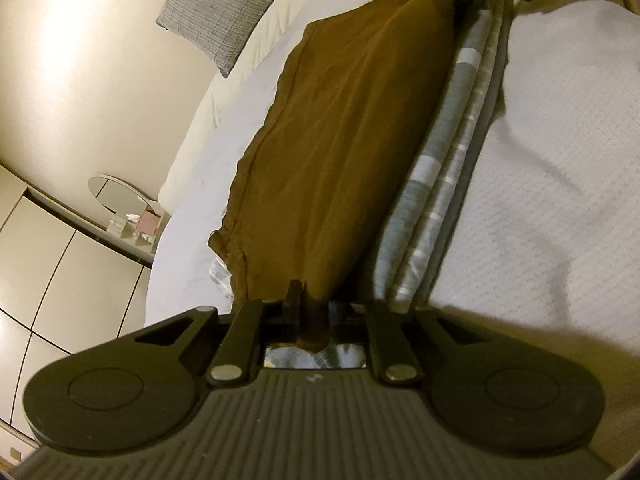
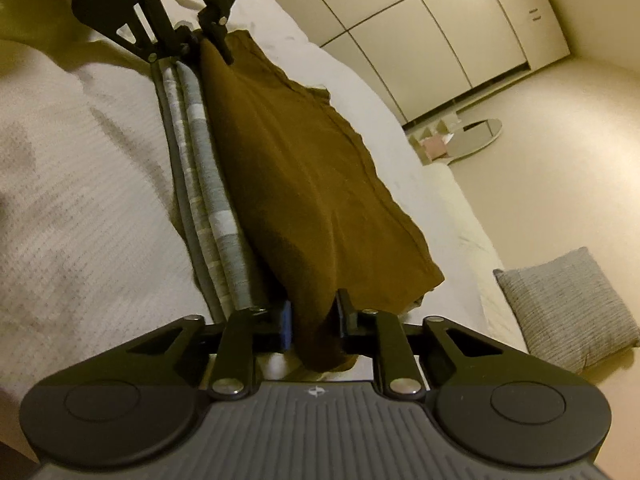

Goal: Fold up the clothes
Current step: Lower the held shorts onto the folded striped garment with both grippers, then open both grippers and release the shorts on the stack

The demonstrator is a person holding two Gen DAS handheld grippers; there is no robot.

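Brown cloth (image 1: 332, 132) hangs stretched between both grippers, folded over itself, one end pinched by each. Left gripper (image 1: 310, 304) has its jaws narrow and clamped on the near end of the cloth, a bunch of fabric poking back through between the fingers. Right gripper (image 2: 314, 316) does the same at the other end, jaws narrow on the cloth; a blue pad (image 2: 285, 322) shows on its left finger. Each gripper also shows at the top of the other's view, facing it, gripping the far end of the cloth.

Cloth is held over a bed (image 1: 560, 160) with a white textured cover, its lower flap draping toward the smooth white side of the bed. Just beside the cloth lies a stack of folded grey and white striped clothes (image 1: 444, 152), running parallel to it on the cover; cannot tell if they touch.

Grey woven cushion (image 2: 568, 308) leans at the cream headboard. Oval mirror (image 1: 116, 194) and small items sit on a low shelf past the bed's edge, next to cream wardrobe doors (image 2: 420, 20).
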